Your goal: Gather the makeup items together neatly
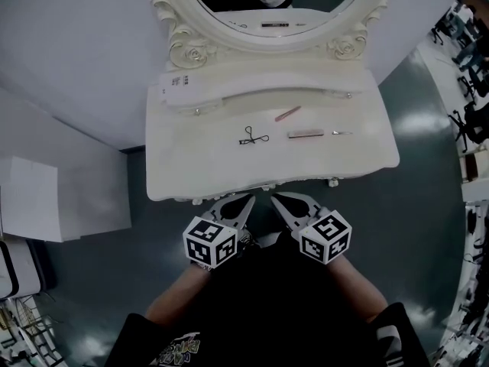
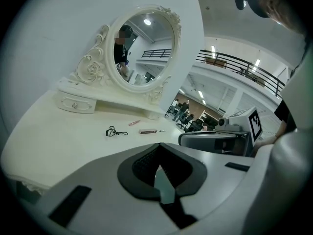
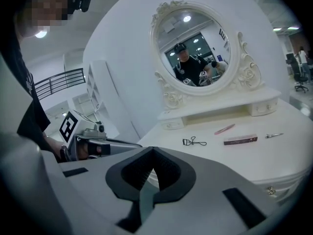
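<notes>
— Just off the front edge of the vanity table [image 1: 191,176], the left gripper [image 1: 247,200] hangs with its jaws pressed together. Anything in it?

— No, it's empty. Ahead of it, out in the middle of the tabletop, lies the eyelash curler [image 1: 254,137]. It's stretched sideways, head to the left and handles to the right.

— So that hand is the nearer one for the curler. And the right gripper [image 1: 277,199]?

— Just beside the left one, jaws closed too and holding nothing. Both point at the table from short of its edge, well apart from every item.

— Further right I see the pink stick [image 1: 288,114], slanting away toward the mirror [image 1: 275,2], a bit behind the others.

— Then the brown tube [image 1: 306,134], lying parallel to the front edge. The little silver tool [image 1: 341,133] is in line with it, just off its right end.

— Those three sit ahead and to the right of the right gripper, so I'd guess that hand takes them.

— Likely. For the tube I reckon the jaws must first spread and come down across its length. Nothing is gathered yet; the four lie strung out in a loose row.
</notes>
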`<action>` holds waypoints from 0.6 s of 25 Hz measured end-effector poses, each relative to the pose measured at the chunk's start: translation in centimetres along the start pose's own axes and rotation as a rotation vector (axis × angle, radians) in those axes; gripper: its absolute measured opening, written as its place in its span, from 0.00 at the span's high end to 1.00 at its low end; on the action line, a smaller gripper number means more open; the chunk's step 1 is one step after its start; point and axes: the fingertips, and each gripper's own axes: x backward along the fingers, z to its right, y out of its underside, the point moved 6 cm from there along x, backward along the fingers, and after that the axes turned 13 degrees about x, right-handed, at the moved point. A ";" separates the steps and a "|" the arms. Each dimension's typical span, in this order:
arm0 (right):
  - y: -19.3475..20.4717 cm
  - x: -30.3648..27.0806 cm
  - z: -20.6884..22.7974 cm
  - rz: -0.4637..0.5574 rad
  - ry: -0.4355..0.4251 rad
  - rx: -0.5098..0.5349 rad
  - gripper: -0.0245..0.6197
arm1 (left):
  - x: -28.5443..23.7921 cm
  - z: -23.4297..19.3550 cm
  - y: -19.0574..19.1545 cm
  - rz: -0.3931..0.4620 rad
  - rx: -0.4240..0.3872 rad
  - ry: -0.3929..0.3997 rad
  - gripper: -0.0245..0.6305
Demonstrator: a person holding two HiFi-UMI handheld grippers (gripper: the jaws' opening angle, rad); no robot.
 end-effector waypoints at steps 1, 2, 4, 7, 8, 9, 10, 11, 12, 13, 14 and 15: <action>0.0 0.1 0.1 0.003 0.001 -0.001 0.92 | 0.0 0.1 0.0 0.001 0.000 -0.001 0.95; -0.1 0.2 0.3 0.006 0.003 -0.002 0.92 | 0.0 0.1 0.0 0.004 0.001 -0.003 0.95; -0.3 0.5 0.9 0.010 0.009 0.006 0.92 | 0.0 0.3 -0.1 0.012 0.002 -0.008 0.95; -1.1 0.7 2.4 0.015 0.016 0.027 0.92 | -0.2 0.4 -0.7 0.032 0.005 -0.023 0.95; -1.4 0.8 3.0 0.015 0.017 0.033 0.92 | -0.3 0.4 -0.9 0.040 0.007 -0.029 0.95; -1.8 0.8 3.7 0.014 0.018 0.040 0.92 | -0.4 0.5 -1.2 0.048 0.010 -0.035 0.95; -2.1 0.9 4.5 0.013 0.019 0.048 0.92 | -0.5 0.5 -1.5 0.055 0.013 -0.041 0.95; -2.5 0.9 5.2 0.011 0.022 0.060 0.92 | -0.7 0.5 -1.8 0.062 0.017 -0.047 0.95; -2.9 0.9 6.1 0.009 0.025 0.075 0.92 | -1.0 0.6 -2.0 0.069 0.021 -0.052 0.95; -3.3 1.0 7.0 0.006 0.031 0.093 0.92 | -1.2 0.6 -2.2 0.074 0.026 -0.058 0.95; -3.7 1.0 8.0 0.004 0.038 0.111 0.92 | -1.5 0.6 -2.4 0.078 0.031 -0.064 0.95; -4.2 1.0 9.1 0.004 0.047 0.127 0.92 | -1.9 0.6 -2.5 0.081 0.036 -0.069 0.95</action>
